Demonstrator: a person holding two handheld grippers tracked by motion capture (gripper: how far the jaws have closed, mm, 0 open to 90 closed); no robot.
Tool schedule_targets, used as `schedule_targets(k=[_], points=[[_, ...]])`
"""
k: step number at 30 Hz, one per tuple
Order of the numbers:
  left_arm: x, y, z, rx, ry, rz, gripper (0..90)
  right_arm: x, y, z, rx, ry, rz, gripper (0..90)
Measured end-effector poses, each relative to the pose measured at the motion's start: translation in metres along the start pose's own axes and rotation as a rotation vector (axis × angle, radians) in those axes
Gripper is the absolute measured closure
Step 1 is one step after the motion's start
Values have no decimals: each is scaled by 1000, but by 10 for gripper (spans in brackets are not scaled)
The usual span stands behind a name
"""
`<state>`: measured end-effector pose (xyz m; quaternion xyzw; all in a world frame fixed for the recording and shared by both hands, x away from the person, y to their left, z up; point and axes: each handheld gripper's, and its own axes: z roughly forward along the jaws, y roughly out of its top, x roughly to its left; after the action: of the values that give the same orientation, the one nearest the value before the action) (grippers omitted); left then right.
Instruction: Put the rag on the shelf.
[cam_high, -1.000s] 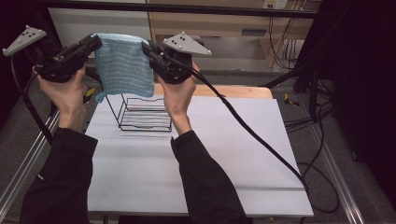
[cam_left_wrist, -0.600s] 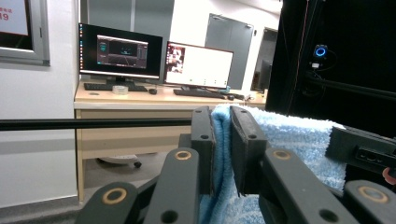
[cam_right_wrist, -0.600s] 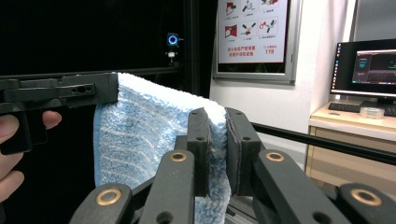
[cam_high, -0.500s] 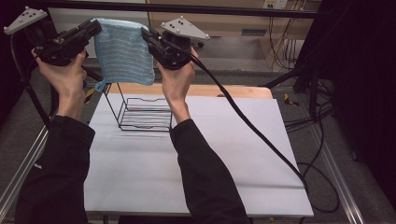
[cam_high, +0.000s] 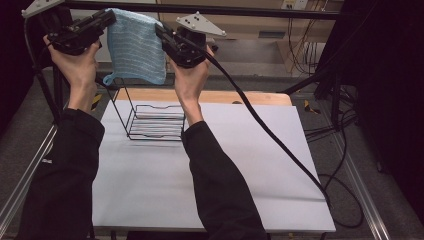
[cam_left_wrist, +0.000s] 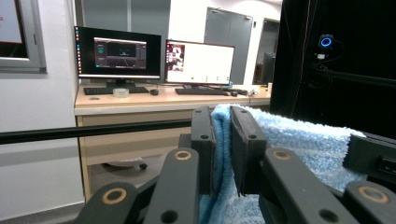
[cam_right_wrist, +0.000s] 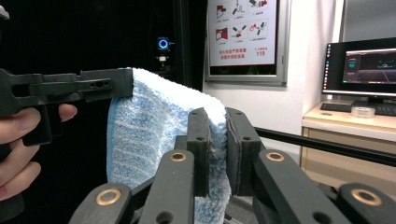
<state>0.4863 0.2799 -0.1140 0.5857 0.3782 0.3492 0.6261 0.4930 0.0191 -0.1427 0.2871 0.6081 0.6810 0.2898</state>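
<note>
A light blue towel (cam_high: 136, 47) hangs stretched between my two grippers, high above the table. My left gripper (cam_high: 109, 18) is shut on its upper left corner, and the cloth (cam_left_wrist: 223, 140) shows pinched between the jaws in the left gripper view. My right gripper (cam_high: 161, 31) is shut on the upper right corner, where the towel (cam_right_wrist: 154, 135) is clamped between its jaws in the right gripper view. A small loop hangs off the towel's lower left corner. Below stands a black wire rack (cam_high: 152, 120) on the white table (cam_high: 210, 185).
A wooden board (cam_high: 225, 96) lies along the table's far edge behind the rack. The right gripper's thick black cable (cam_high: 270, 135) trails across the table to the right. A black frame bar (cam_high: 250, 11) runs overhead. Desks with monitors (cam_left_wrist: 116, 53) stand beyond.
Both hands have lifted the towel higher and farther from the person, away from the wire rack. The left hand moved more. The grips on both corners have held.
</note>
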Motion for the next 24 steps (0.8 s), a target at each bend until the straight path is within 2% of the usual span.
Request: schedule_targets(k=[5, 11, 17, 20, 24], points=[[4, -5, 8, -1, -10, -10, 805, -2, -2, 2, 5, -9, -16, 816], [9, -13, 13, 10, -1, 7, 805, -4, -6, 6, 25, -21, -48, 816], [16, -21, 14, 15, 6, 22, 805, -9, -12, 14, 40, -20, -52, 816], [20, -21, 15, 3, 0, 9, 805, -10, -15, 17, 40, -12, -35, 816], [19, -14, 20, 2, 1, 26, 805, -9, -16, 18, 25, -16, -52, 816]])
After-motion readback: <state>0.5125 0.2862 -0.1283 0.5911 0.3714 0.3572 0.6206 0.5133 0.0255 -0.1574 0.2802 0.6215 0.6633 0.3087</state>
